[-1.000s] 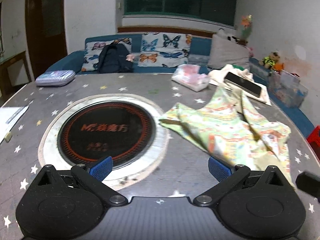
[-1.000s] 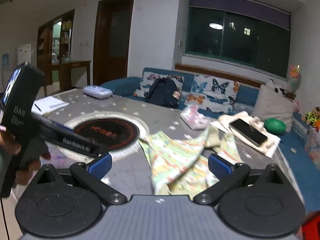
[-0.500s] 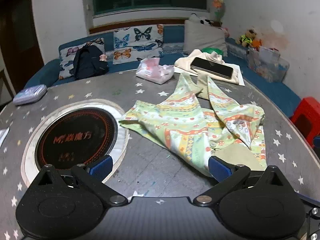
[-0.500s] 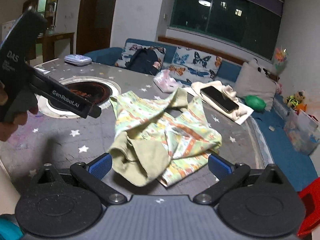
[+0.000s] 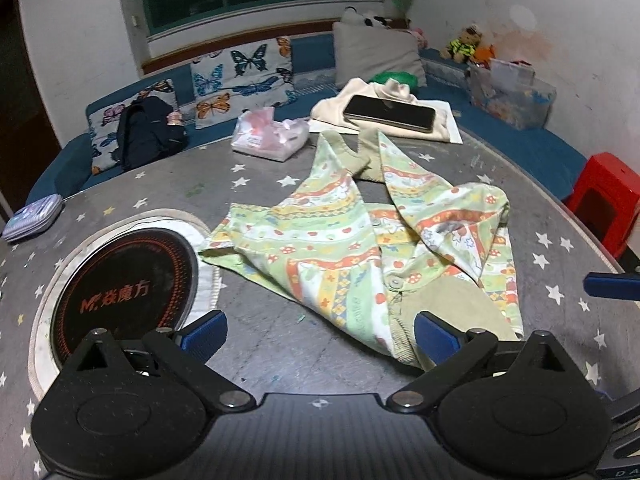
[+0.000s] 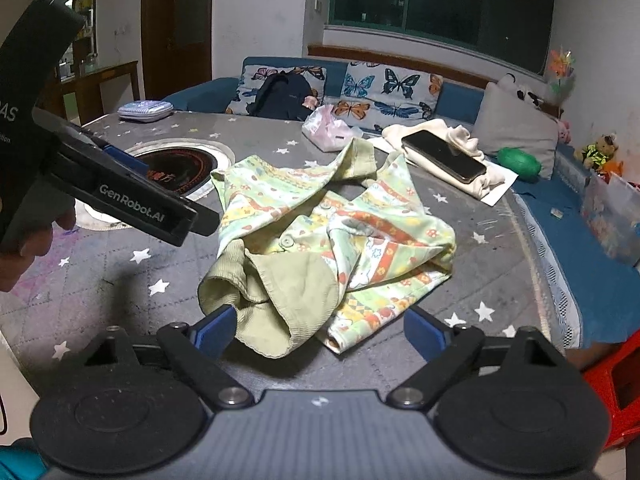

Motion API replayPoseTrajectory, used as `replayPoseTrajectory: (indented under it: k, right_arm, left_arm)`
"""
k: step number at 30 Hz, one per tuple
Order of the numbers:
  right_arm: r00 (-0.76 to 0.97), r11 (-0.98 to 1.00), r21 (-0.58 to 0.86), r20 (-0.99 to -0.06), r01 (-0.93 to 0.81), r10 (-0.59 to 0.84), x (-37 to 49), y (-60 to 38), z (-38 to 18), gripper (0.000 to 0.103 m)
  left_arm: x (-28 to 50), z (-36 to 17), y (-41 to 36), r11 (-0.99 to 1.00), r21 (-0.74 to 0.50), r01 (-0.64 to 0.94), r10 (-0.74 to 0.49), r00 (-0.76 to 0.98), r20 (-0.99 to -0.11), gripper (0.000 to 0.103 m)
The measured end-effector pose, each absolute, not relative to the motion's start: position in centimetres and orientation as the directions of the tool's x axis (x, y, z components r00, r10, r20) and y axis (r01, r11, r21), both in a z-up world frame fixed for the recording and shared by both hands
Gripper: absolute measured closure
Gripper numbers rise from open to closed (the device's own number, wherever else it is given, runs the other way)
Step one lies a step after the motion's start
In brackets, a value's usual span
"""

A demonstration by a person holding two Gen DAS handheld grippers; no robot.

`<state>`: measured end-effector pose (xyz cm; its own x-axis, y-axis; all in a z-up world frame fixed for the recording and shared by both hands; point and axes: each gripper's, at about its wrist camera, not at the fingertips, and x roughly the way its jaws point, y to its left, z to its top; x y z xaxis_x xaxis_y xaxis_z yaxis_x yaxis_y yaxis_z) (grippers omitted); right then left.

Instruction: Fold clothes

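Note:
A small green patterned shirt (image 5: 372,240) with an olive lining lies crumpled on the round grey star-print table (image 5: 248,184). It also shows in the right wrist view (image 6: 320,232). My left gripper (image 5: 318,334) is open and empty, just in front of the shirt's near hem. It also shows from the side in the right wrist view (image 6: 132,184), to the shirt's left. My right gripper (image 6: 318,334) is open and empty, its fingers on either side of the shirt's olive end, above the table. One right fingertip (image 5: 610,280) shows at the right edge of the left wrist view.
An inset hotplate (image 5: 124,284) sits left of the shirt. Behind it lie a pink tissue pack (image 5: 268,136), a cream garment with a phone (image 5: 390,114) on it, and a small pouch (image 5: 32,218). A blue sofa (image 6: 400,88) curves behind; a red stool (image 5: 608,200) stands right.
Both grippers have swung towards the shirt and come closer to it. The shirt has dropped and settled in a heap on the table.

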<state>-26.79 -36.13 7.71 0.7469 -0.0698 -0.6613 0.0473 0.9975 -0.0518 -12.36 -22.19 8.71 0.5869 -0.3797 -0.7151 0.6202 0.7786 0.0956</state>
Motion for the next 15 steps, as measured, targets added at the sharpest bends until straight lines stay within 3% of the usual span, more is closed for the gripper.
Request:
replayPoseTrajectory:
  k: [8,15]
  right_arm:
    - [0.72,0.999,-0.025,-0.693,0.036,-0.044,-24.7,-36.9,6.9,0.027]
    - [0.695,1.0,-0.029,-0.719,0.01,-0.027,-23.0,-36.8,6.3,0.045]
  left_arm:
    - [-10.8,8.0,-24.1,0.746,0.103,0.657,-0.382,0.55,-0.743,0.019]
    - [-9.6,6.8,-26.3,0.703,0.13,0.699,-0.372,0.517,-0.771,0.033]
